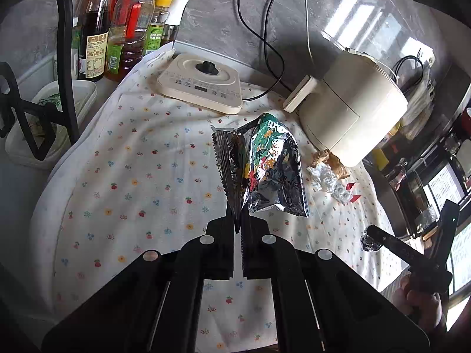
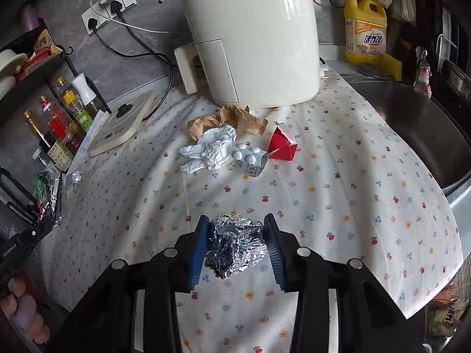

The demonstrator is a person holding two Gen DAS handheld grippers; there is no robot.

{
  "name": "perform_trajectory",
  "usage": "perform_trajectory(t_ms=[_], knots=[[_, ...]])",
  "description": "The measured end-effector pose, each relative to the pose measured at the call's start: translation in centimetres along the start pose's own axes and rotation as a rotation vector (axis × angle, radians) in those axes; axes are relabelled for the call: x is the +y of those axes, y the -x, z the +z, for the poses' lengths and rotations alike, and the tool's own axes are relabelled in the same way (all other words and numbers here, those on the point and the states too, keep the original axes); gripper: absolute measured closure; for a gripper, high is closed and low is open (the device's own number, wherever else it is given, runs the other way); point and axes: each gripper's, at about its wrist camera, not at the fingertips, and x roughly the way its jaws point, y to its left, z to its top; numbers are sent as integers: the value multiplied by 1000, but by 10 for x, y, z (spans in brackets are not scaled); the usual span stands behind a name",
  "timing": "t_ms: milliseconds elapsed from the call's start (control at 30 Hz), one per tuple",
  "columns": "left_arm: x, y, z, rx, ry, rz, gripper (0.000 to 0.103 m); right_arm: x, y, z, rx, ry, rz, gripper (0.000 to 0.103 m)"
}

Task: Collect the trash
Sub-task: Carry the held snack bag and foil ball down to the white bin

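Observation:
My left gripper [image 1: 238,223] is shut on the edge of a silver snack bag [image 1: 265,164] with green and red print, held above the flowered cloth; the bag also shows in the right wrist view [image 2: 47,194]. My right gripper [image 2: 237,235] is shut on a crumpled foil ball [image 2: 235,244], seen small in the left wrist view [image 1: 369,242]. On the cloth near the air fryer lie a crumpled white tissue [image 2: 212,147], a brown paper wrapper [image 2: 229,117], a pill blister pack [image 2: 247,154] and a red paper carton [image 2: 281,144].
A cream air fryer [image 2: 253,35] stands at the back, a flat cream appliance base [image 1: 203,83] beside it with cables to wall sockets [image 2: 109,8]. Sauce and oil bottles [image 1: 126,26] crowd the left. A steel sink [image 2: 418,123] and yellow detergent bottle [image 2: 365,29] are on the right.

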Motion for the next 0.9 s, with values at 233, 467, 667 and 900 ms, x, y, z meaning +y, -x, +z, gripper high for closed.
perform_trajectory(t_ms=[233, 467, 667, 900], knots=[[-40, 12, -29, -9, -12, 10, 99, -44, 43, -17, -20, -6, -3, 65], [-80, 16, -54, 7, -46, -8, 99, -89, 73, -33, -33, -47, -14, 65], [-121, 12, -77, 37, -95, -45, 99, -125, 96, -53, -41, -75, -37, 65], [-176, 1, -110, 104, -180, -110, 99, -182, 133, -89, -60, -164, -98, 65]])
